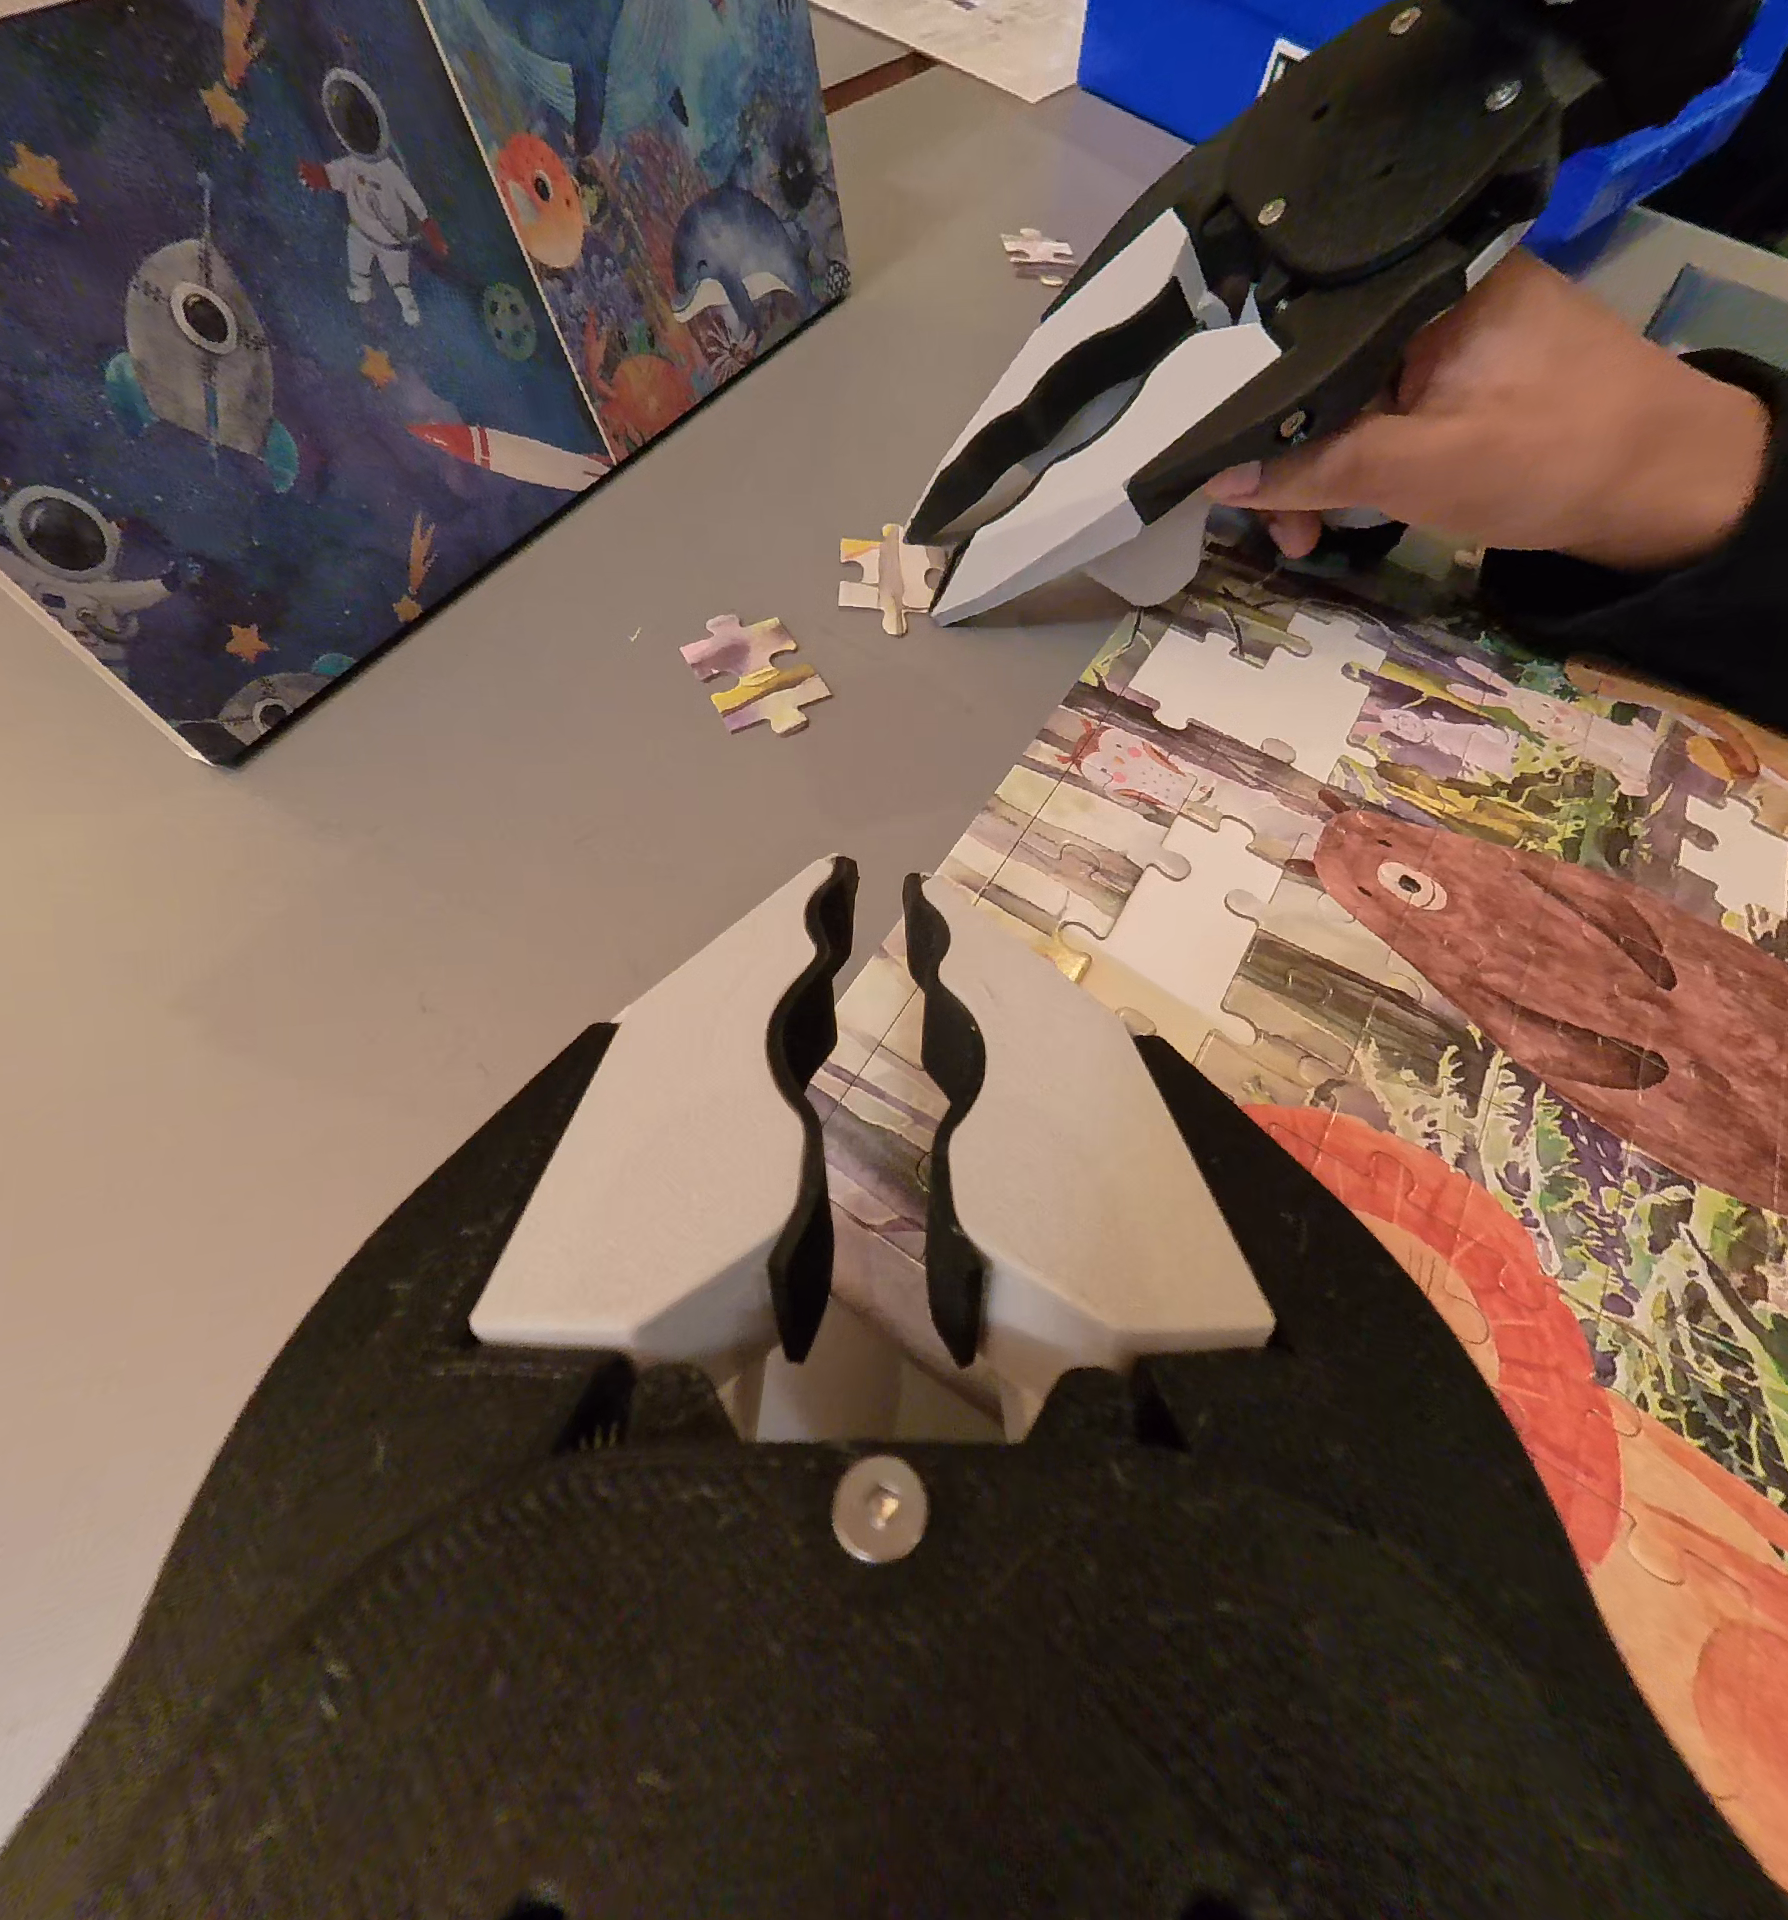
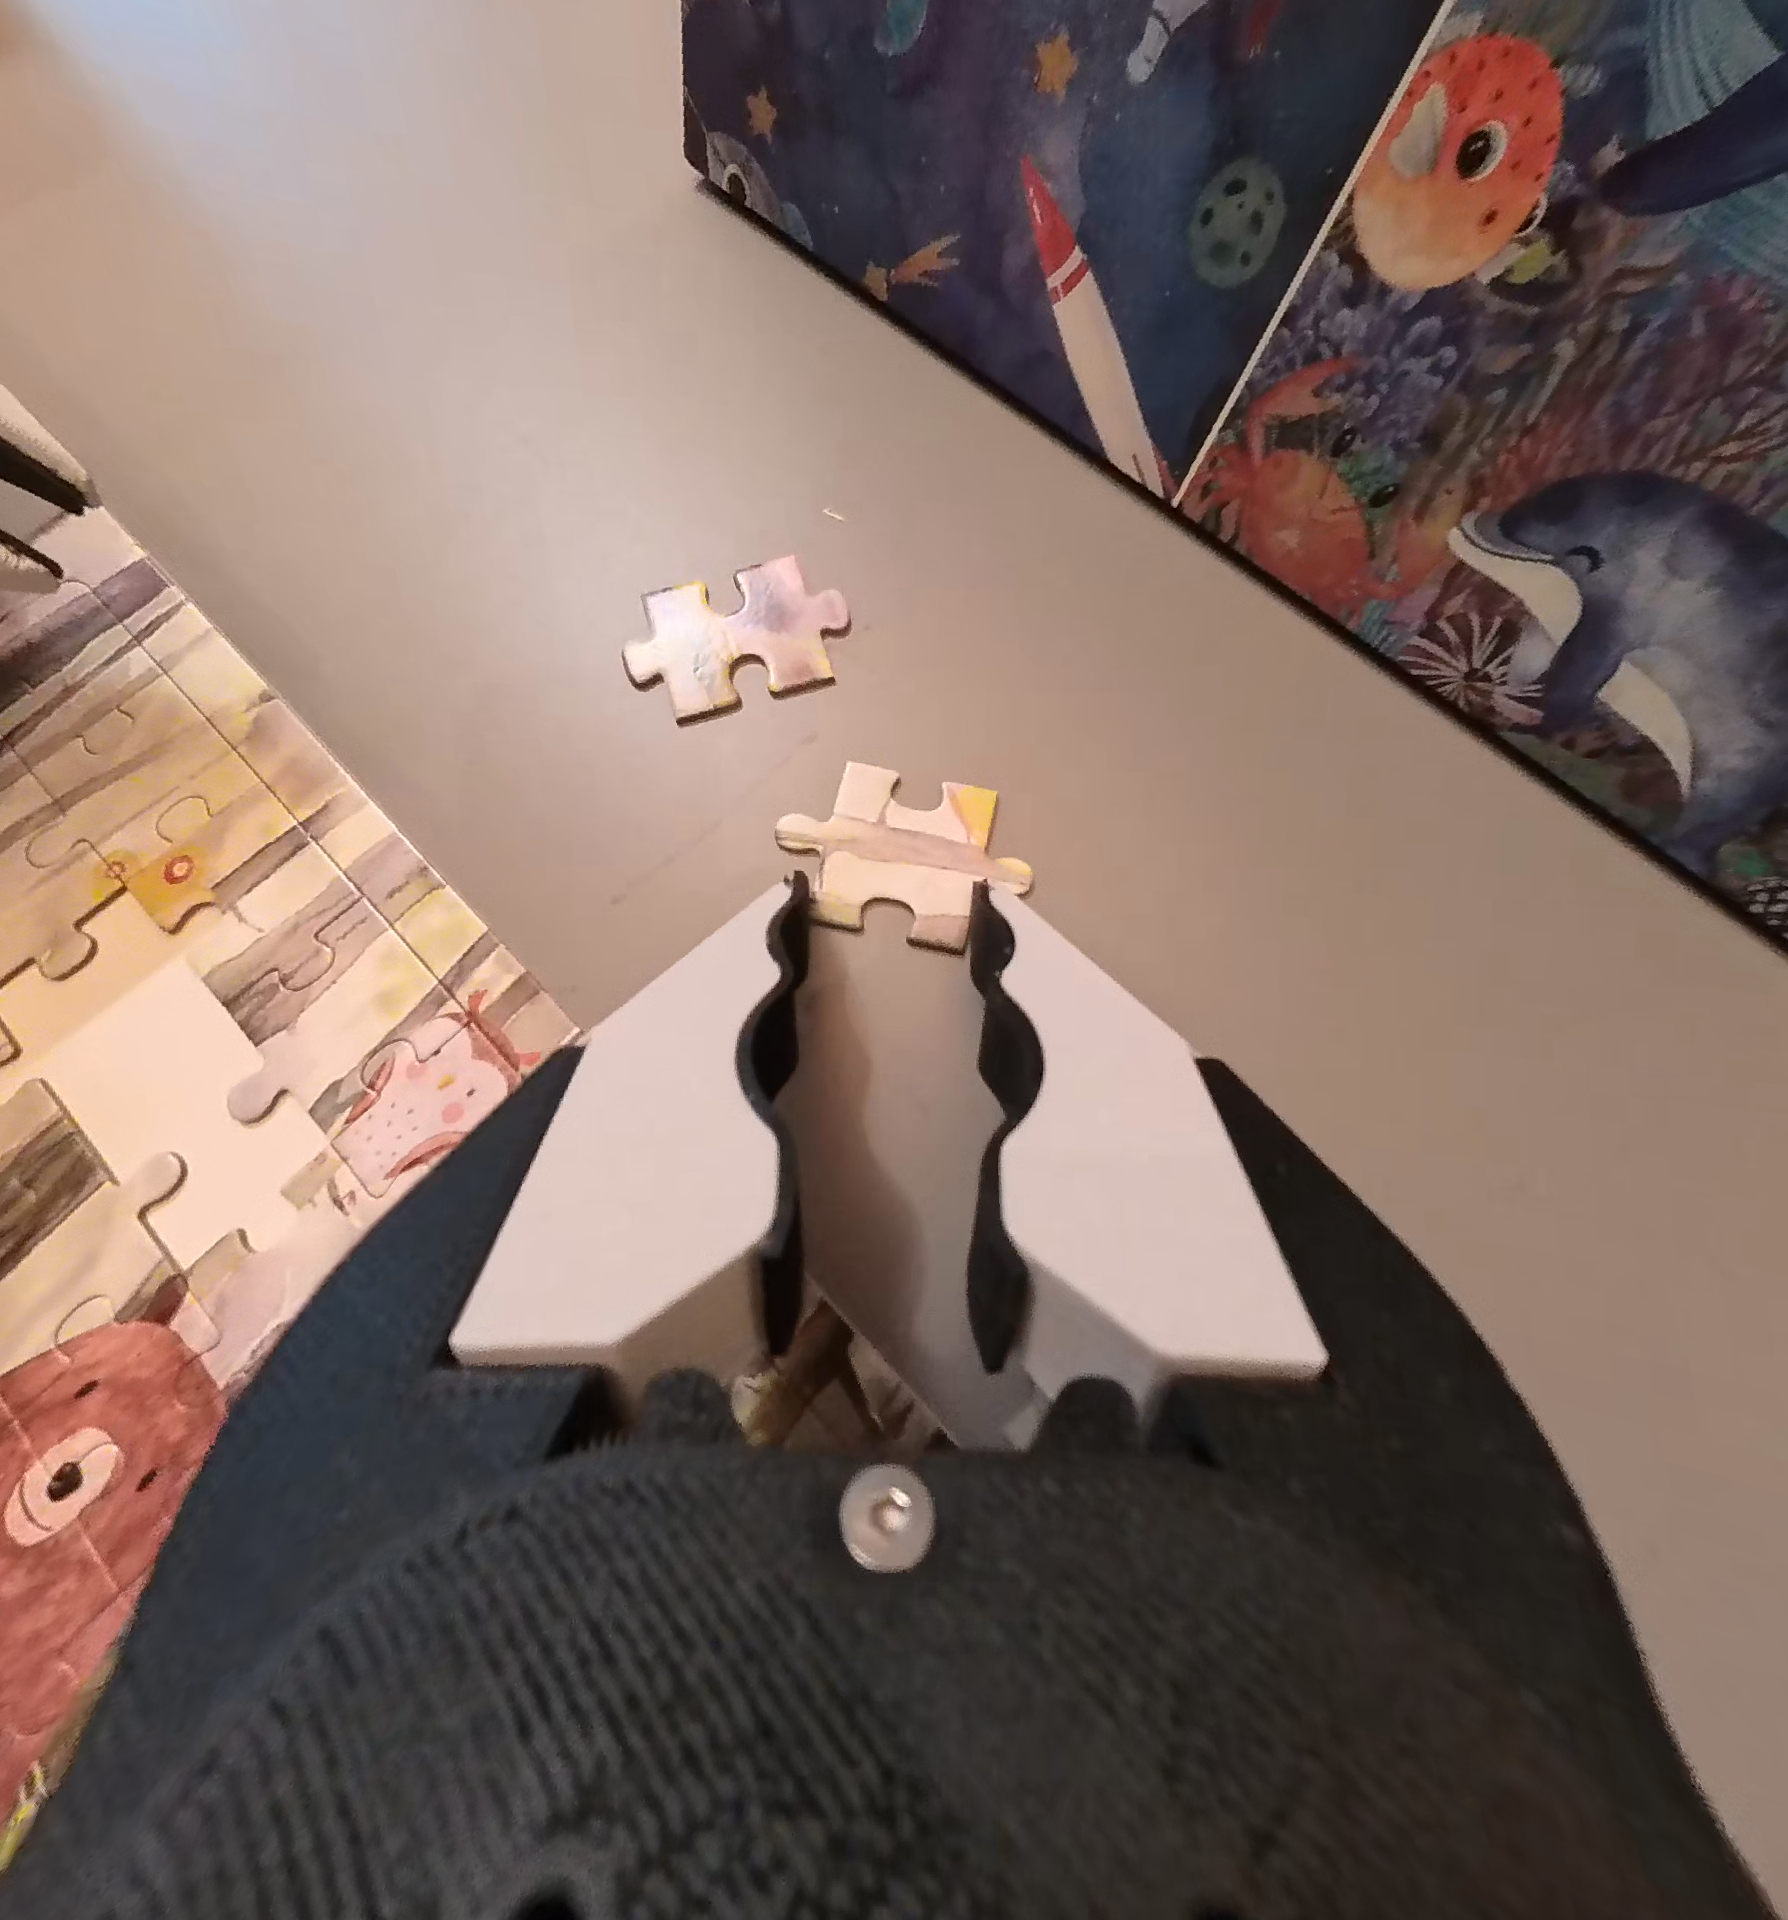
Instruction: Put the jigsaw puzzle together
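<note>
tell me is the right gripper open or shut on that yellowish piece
Open: the right gripper has its jaws either side of the pale yellowish cardboard puzzle piece, lying flat on the grey table.

A plain grey bench [image 1: 350,935] spreads before me under soft indoor light, a blue bin [image 1: 1181,62] and a sheet of paper [image 1: 973,42] at its far edge.

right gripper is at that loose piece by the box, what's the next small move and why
Probably close the right gripper on the loose piece. Its fingers stand open on either side of the piece's near edge on the grey table, so nothing is gripped yet, and the puzzle has gaps.
</note>
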A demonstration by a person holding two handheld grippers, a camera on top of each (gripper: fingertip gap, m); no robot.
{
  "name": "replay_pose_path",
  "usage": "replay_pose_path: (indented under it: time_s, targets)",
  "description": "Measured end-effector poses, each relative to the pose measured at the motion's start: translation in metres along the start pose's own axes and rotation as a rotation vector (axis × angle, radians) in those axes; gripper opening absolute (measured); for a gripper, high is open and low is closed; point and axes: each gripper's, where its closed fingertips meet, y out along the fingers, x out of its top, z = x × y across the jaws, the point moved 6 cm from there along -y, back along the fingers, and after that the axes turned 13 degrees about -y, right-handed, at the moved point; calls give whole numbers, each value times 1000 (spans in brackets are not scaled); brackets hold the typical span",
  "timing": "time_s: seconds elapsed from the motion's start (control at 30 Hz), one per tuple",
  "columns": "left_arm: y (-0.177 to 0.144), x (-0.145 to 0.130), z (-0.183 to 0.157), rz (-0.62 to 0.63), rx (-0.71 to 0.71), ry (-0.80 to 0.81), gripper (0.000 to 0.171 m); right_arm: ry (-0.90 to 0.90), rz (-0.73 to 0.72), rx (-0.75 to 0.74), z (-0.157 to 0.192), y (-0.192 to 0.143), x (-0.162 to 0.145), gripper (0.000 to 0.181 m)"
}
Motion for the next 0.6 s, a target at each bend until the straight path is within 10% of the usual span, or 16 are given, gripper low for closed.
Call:
replay_pose_path:
  time_s: [0.6]
  targets:
    - [0,0,-1,1,4,12,8,38,-166,366,38,-24,23,29]
